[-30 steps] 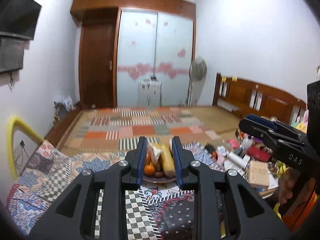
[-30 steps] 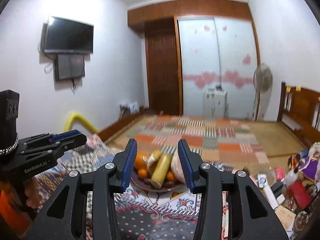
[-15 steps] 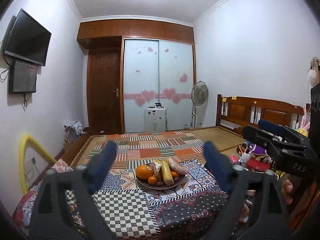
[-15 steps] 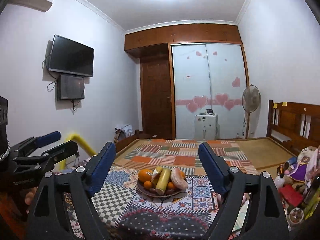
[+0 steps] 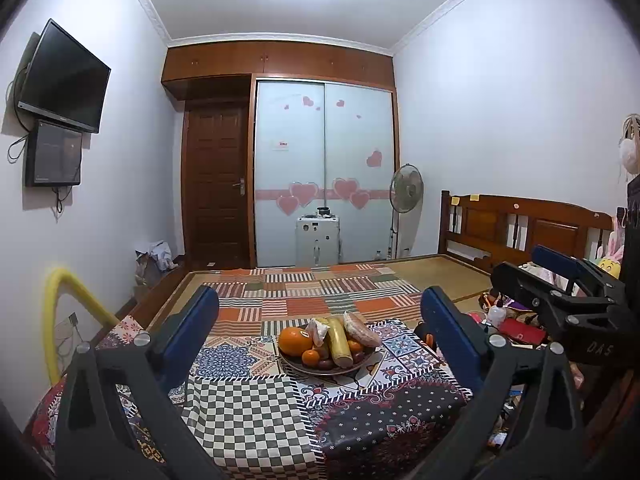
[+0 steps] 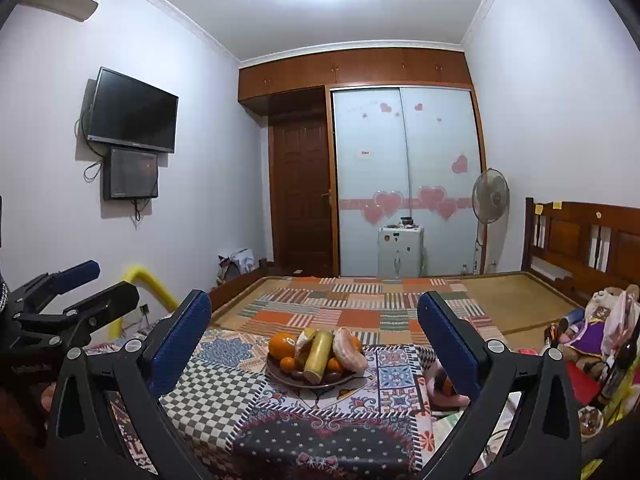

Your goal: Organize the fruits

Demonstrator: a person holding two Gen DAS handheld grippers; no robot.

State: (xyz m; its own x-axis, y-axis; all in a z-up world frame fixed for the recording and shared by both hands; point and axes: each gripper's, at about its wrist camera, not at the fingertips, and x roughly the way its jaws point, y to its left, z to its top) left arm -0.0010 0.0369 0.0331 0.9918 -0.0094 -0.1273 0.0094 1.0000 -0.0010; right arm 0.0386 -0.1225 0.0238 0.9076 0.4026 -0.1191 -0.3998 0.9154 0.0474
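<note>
- Partly hidden: small dark fruits under the large orange (image 5: 295,341) and yellow cylinder on your fruit plate (image 5: 298,365), mid-tablecloth (image 5: 240,404); kinds unclear.
- Changed: your left gripper (image 5: 319,322) and right gripper (image 6: 314,318) have just been opening; both now spread wide, nothing between; plate looks farther off.

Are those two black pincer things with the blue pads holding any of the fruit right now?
No. The left tool and right tool have just been opening and hold nothing; the fruit lies in the dark round dish.
</note>
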